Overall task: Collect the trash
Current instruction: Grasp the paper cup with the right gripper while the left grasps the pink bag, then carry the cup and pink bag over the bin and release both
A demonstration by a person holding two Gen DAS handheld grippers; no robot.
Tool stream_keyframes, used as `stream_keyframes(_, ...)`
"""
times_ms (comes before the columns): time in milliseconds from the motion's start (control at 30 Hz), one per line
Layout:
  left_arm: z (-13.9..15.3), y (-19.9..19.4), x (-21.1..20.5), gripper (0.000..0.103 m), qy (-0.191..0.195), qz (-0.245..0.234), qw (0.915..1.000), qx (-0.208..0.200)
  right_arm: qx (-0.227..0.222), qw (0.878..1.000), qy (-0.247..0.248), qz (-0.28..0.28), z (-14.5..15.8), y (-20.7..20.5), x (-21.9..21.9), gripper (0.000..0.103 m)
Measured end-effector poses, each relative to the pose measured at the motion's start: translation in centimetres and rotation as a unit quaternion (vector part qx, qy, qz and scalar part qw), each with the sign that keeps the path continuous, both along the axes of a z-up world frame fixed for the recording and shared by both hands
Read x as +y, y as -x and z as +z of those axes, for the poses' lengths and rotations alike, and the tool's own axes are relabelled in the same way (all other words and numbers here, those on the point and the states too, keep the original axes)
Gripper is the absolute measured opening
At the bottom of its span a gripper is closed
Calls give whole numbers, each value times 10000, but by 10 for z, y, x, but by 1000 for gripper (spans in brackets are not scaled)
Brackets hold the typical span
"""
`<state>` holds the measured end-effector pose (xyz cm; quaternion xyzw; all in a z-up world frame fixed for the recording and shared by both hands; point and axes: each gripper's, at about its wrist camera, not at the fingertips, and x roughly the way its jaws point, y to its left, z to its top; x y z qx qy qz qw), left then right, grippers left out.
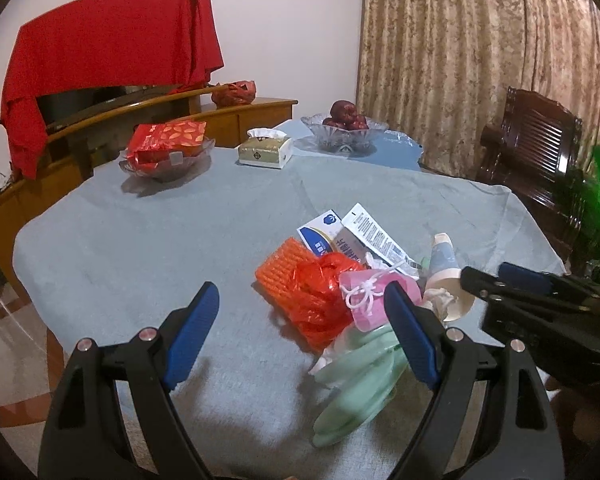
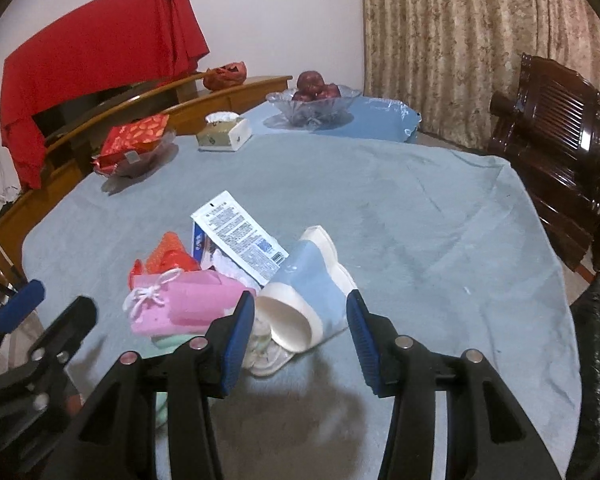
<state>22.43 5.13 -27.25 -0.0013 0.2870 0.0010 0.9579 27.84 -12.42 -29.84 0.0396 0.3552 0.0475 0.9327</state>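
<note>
Trash pile (image 1: 352, 288) is heaped near the bench's (image 1: 140, 248) front edge. Left tool (image 1: 302, 336) is held wide, empty; right tool (image 2: 302, 340) half-open, empty, framing the crushed paper cup (image 2: 304, 280). Risk: cup nudged, wrappers scattered.

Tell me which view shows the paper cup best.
The right wrist view: the paper cup lies on its side straight ahead, open mouth visible. In the left wrist view the cup is off to the right, partly hidden by trash.
</note>
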Motion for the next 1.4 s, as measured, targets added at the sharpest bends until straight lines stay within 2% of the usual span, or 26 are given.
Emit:
stream_keyframes(267,-7,-6,3,82,77,-5,10000,58,240,9997,-8,7,-14,-8,-7,41)
stream_keyframes(367,-9,-6,0,82,68,-26,9999,78,445,9989,-82,136,-22,-17,-8,10)
stream_keyframes(567,-11,-6,-7,82,26,-90,9999,82,402,9989,-234,97,-19,-9,-31,4)
stream_keyframes(933,-22,-26,-28,81,23,-278,9995,169,128,9997,-195,7,1,6,-52,3)
stream_keyframes(1067,-30,-37,-33,63,64,-493,9981,363,82,9997,-239,-36,4,7,-60,3)
stream_keyframes(1133,-34,-40,-37,60,60,-595,9973,432,75,9996,-254,-32,4,8,-63,3)
stream_keyframes(1233,-38,-43,-41,40,126,-764,9954,557,69,9996,-266,-27,4,10,-65,3)
stream_keyframes(1300,-38,-43,-42,6,161,-870,9943,587,60,9997,-255,-30,5,10,-64,3)
stream_keyframes(1400,-35,-40,-44,3,209,-968,9935,570,32,9996,-261,-31,8,13,-68,3)
